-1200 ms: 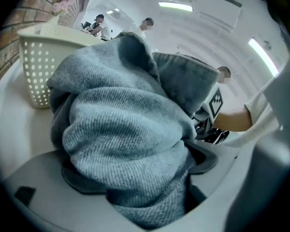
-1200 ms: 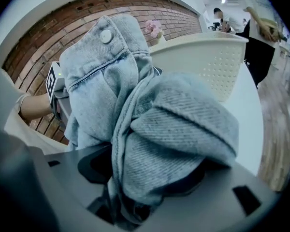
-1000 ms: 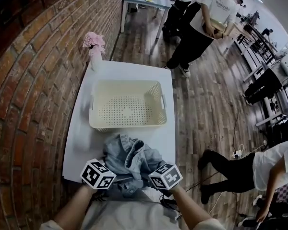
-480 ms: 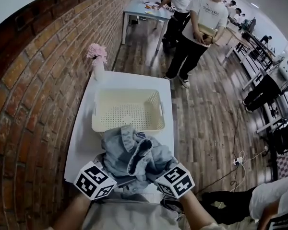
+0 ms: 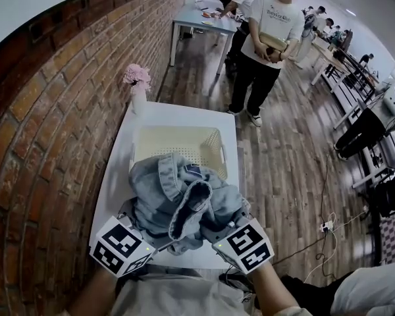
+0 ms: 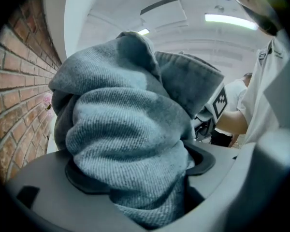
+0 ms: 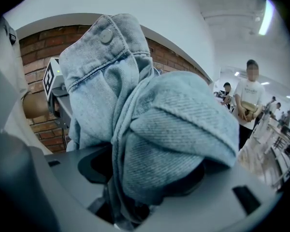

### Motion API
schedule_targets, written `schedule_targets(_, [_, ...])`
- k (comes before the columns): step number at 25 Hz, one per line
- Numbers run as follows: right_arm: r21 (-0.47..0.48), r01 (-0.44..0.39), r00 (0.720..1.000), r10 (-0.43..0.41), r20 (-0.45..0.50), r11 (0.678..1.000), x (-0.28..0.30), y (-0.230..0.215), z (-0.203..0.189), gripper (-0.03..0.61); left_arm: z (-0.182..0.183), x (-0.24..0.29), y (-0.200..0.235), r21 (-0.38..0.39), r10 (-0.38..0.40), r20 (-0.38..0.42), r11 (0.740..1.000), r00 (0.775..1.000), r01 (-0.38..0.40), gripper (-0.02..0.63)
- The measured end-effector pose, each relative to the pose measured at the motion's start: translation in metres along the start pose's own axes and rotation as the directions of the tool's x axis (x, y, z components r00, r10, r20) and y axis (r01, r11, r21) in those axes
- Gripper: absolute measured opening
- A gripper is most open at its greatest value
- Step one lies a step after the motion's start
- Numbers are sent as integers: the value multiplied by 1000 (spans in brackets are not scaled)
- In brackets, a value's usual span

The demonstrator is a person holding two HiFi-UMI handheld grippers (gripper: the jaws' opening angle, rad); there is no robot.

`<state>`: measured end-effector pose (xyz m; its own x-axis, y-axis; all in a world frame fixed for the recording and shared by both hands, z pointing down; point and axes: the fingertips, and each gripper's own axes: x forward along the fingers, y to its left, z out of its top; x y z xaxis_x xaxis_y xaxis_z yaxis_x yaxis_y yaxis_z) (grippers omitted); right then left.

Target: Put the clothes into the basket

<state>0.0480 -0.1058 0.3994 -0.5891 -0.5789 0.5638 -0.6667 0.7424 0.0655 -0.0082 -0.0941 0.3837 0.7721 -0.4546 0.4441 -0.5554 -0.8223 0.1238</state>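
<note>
A bundled light-blue denim garment [image 5: 178, 196] hangs above the near end of the white table [image 5: 118, 176], held from both sides. My left gripper [image 5: 137, 221] grips its left side; its jaws have just been closing with the cloth [image 6: 130, 129] packed between them. My right gripper [image 5: 222, 226] is shut on a thick fold of the denim [image 7: 164, 129], which has a button at its top. The cream perforated basket [image 5: 210, 143] stands just beyond the bundle, its near half hidden by the cloth. Both grippers' fingertips are buried in fabric.
A brick wall [image 5: 46, 143] runs along the table's left side. A vase of pink flowers [image 5: 137, 84] stands at the table's far left corner. A person [image 5: 263, 45] stands on the wooden floor beyond the table, others near a grey table [image 5: 204, 22].
Both grippers have risen with the denim bundle. It has left the tabletop and now covers the near half of the basket in the head view.
</note>
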Motion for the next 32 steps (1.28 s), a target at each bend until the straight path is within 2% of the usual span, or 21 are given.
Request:
schedule_targets(7, [-68, 52, 997, -48, 62, 996, 2, -15, 41, 278, 34, -12, 22, 79, 42, 64, 996, 997, -47, 436])
schedule_targets(16, [-103, 112, 988, -100, 118, 988, 4, -28, 56, 278, 50, -9, 33, 162, 56, 113, 984, 992, -74, 437])
schedule_targets(20, [-115, 134, 984, -118, 135, 984, 7, -41, 63, 278, 60, -2, 42, 183, 60, 128, 980, 990, -83, 437])
schedule_targets(26, [-130, 146, 980, -126, 151, 981, 17, -69, 99, 279, 95, 1, 72, 200, 76, 138, 974, 987, -103, 437])
schedule_targets(32, [-131, 160, 977, -138, 162, 978, 38, -88, 108, 278, 101, 12, 98, 220, 98, 141, 967, 985, -128, 437])
